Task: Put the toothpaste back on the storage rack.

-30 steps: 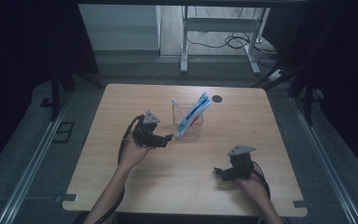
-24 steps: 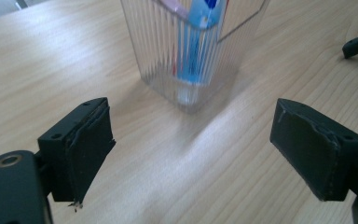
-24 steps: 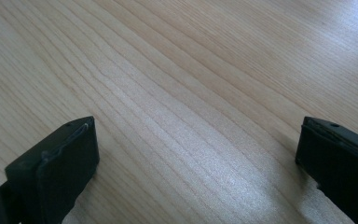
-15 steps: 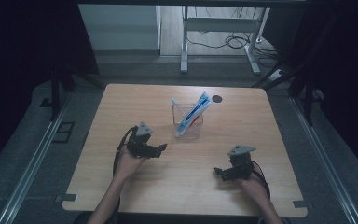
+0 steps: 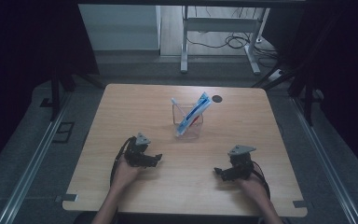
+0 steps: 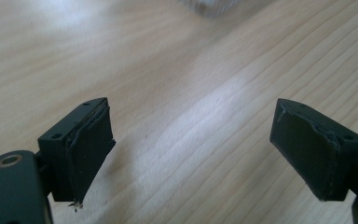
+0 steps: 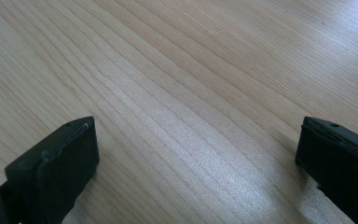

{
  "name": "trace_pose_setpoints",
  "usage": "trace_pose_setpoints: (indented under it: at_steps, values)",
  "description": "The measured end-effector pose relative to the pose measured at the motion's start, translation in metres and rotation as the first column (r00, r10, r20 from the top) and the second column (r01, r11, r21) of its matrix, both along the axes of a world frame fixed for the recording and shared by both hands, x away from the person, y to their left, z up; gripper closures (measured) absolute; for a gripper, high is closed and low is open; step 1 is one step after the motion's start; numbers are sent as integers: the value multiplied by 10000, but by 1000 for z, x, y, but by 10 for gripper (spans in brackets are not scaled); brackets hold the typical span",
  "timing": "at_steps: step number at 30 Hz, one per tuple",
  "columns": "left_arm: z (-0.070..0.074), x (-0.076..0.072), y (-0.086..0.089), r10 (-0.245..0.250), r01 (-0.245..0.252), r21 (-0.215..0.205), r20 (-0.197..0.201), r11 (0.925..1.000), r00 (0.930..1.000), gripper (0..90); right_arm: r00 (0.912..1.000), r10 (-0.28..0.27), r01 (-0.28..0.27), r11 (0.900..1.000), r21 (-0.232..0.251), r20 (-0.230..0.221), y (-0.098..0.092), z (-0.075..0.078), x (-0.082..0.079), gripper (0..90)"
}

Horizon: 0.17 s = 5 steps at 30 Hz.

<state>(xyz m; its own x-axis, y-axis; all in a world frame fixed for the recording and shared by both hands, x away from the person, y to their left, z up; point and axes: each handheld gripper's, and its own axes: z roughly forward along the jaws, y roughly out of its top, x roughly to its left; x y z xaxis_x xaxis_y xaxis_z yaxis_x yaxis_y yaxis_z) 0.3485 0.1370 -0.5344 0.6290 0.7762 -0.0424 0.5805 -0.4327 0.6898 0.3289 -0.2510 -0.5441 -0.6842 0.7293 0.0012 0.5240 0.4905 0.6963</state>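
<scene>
Nearest me, my right gripper (image 5: pixel 220 171) rests low on the table (image 5: pixel 121 107) at the near right, jaws spread wide w/ nothing but bare wood grain between them in the right gripper view. I judge it's parked there to stay clear of the middle.

My left gripper (image 5: pixel 157 158) sits at the near left, also low over the wood, jaws wide apart and empty. Its tips aim toward the centre-right, roughly at the clear cup (image 5: pixel 188 122); in the left gripper view the cup's blurred glassy base (image 6: pixel 209 5) shows at the top edge, so I'm lined up on it but well apart from it.

Farther out, mid-table, the clear cup stands upright w/ the toothpaste tube (image 5: pixel 193 114) in it. The tube's long axis runs diagonally: bottom end down at the cup's near-left side, top end poking up past the rim toward the far right. It leans bc it's longer than the cup is tall, so the rim props it. A thin white item, prob a toothbrush (image 5: pixel 175 105), leans the other way, toward far left; a bit of red shows inside, can't tell what.

Beyond the cup, a small dark disc (image 5: pixel 217 98) lies near the far edge.
</scene>
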Motion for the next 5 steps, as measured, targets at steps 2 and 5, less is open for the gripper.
trace_pose_setpoints:
  at_steps: [2, 5]
  values:
    - [-3, 0, -1, 38, -34, 279, -135, 9996, 9999, 131, 10000, -1, 1, 10000, 4, 2, 0, 0, 0, 0]
    - [-6, 1, -2, 96, -90, 465, -144, 9989, 9998, 133, 10000, -5, 5, 10000, 12, 3, 0, 0, 0, 0]
